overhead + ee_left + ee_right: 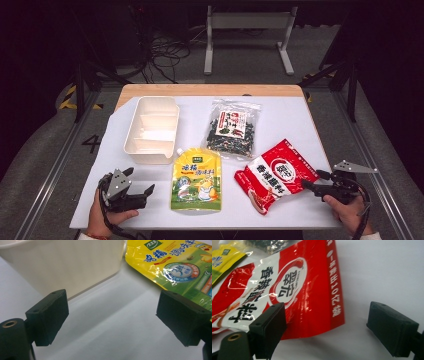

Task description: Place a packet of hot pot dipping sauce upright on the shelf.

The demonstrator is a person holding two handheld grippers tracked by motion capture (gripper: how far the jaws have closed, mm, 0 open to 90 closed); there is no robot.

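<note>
1. Since the red packet (276, 174) lies at the tabletop's (290, 112) near right, just left of your right claw (311, 181), that hand is the nearer; its jaws stand released, straddling the packet's corner (337, 320).
2. Its long axis runs diagonally, from near-left up toward far-right.
3. Your left claw (141, 187) is released too, near the yellow pouch (196, 181) and white tray (151, 122).
4. Whether the right jaw pads touch the film, you cannot tell.

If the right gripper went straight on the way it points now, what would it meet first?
Most likely the red packet: the right gripper stands open, and the packet's near edge already lies between its jaws, just ahead. Whether it would touch or slide under is unclear.
</note>
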